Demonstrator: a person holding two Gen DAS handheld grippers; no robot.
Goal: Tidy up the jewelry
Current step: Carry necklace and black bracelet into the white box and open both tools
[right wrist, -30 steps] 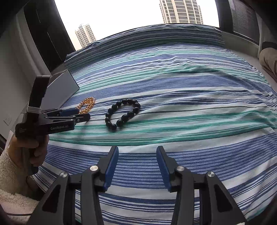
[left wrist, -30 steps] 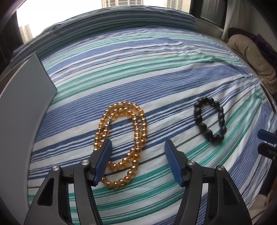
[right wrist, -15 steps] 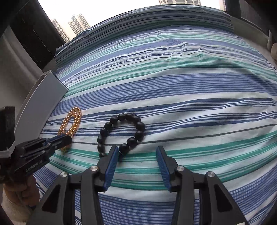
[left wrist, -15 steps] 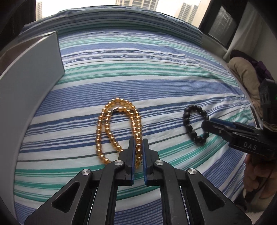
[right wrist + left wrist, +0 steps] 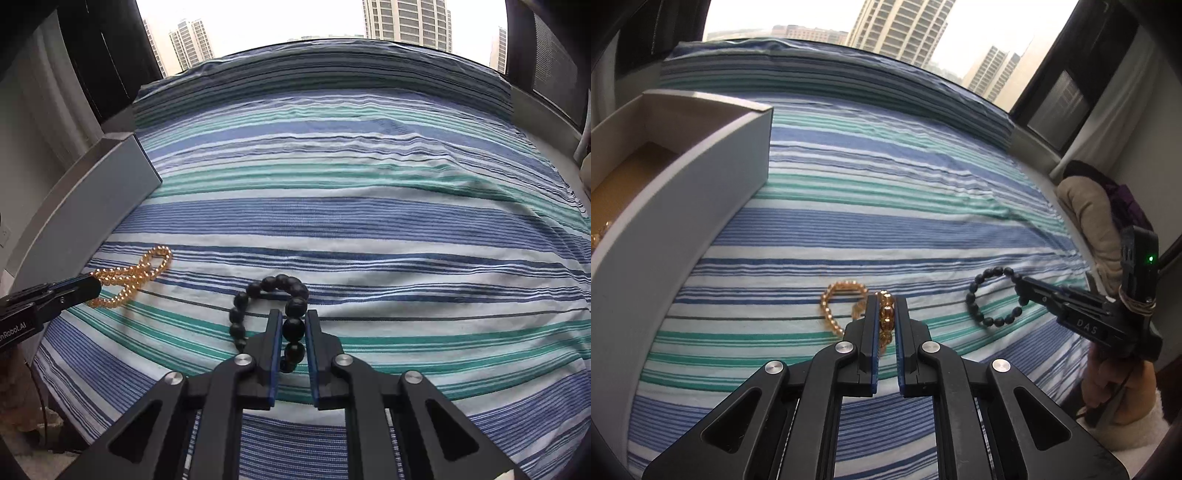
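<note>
An amber bead necklace lies on the striped bedsheet, with one end raised. My left gripper is shut on that raised end. It also shows in the right wrist view as the left gripper at the amber necklace. To the right lies a black bead bracelet. My right gripper has its jaws closing, and the pads press on one large black bead. In the left wrist view the right gripper reaches into the black bracelet.
An open grey box stands at the left with amber beads inside; it shows as the grey box in the right wrist view. A beige bundle lies at the far right. A hand holds the right gripper.
My left gripper shut on the amber necklace and rose, dragging the strand with it. My right gripper moved onto the black bracelet and its jaws came together on a bead.
</note>
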